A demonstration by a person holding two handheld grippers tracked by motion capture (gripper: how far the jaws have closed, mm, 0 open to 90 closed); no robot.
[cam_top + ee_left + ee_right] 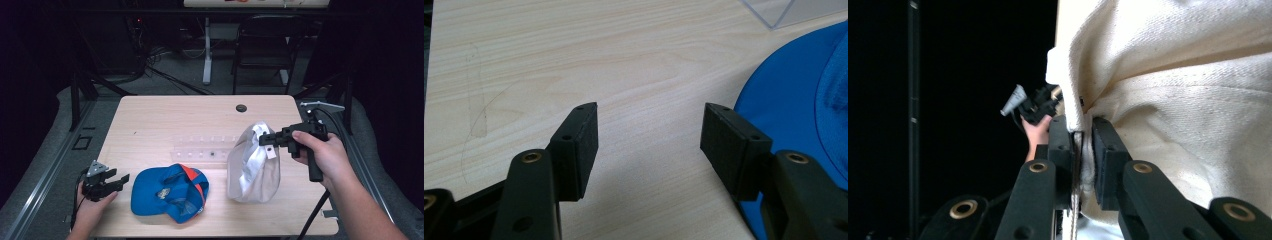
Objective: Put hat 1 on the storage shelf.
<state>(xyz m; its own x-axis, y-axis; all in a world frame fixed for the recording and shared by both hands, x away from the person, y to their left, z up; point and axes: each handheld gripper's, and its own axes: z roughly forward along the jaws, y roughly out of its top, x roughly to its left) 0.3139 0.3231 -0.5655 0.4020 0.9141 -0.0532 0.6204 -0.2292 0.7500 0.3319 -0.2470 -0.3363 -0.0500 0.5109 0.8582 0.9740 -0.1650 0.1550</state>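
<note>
We hold the right claw (267, 139) clamped on a fold of the cream cap (254, 165), which stands on its edge at the right half of the worktop (165, 117). In the right gripper view the two black pads pinch a thin edge of that cream fabric (1168, 90) between them, with cloth bulging above and to the right of the jaws. Our right hand (325, 152) grips the handle from the right side, and the claw points level toward the cap's upper part.

Our left claw (119, 181) rests low at the near left corner of the worktop, jaws spread apart and gripping nothing. In the left gripper view its pads stand wide over bare wood, and the brim of the blue cap (789, 100) lies just beside the right-hand pad; we cannot tell whether the two touch. In the high view the blue cap (167, 192) with its orange panel lies flat on the near middle of the worktop, between the two claws and near the cream cap.

A clear plastic tray (202, 148) lies behind the two caps.
</note>
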